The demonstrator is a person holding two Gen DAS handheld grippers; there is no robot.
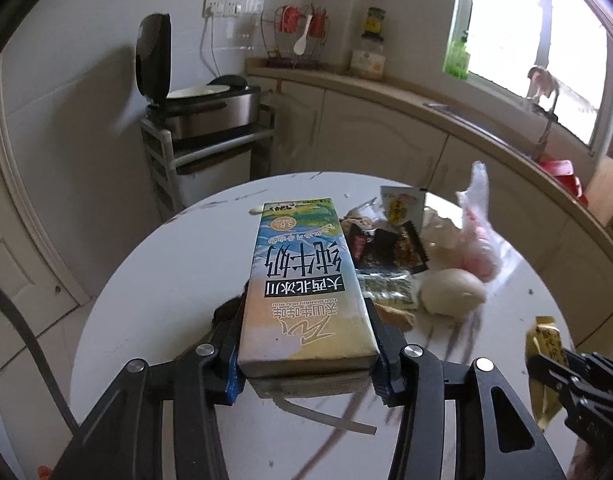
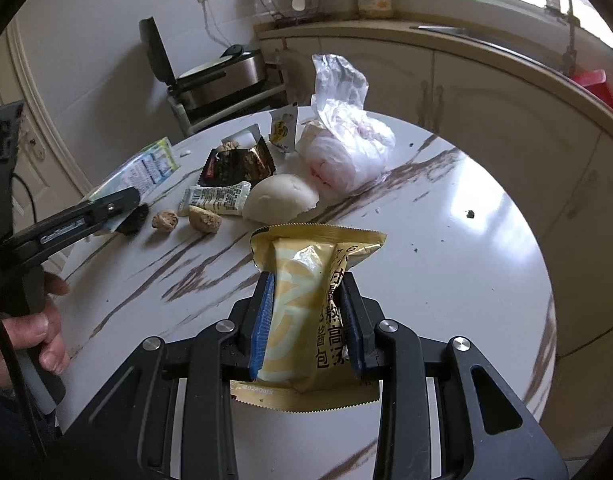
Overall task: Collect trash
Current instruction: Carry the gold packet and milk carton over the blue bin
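Left wrist: "TIANSHANNIU MOU MOU" milk carton [image 1: 306,280]

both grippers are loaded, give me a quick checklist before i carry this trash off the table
1. Left gripper shut on the blue and white milk carton: ok, both pads press its sides.
2. Right gripper shut on the crinkled gold snack wrapper: ok, pinched mid-body.
3. Carton's bent white straw secure: cannot tell, it dangles under the carton.
4. Carton lifted off the white marble round table: cannot tell.
5. Table cleared: not ok, the dark brown torn wrapper, white steamed bun and clear plastic bag remain.
6. Trash bin located: cannot tell, none in view.
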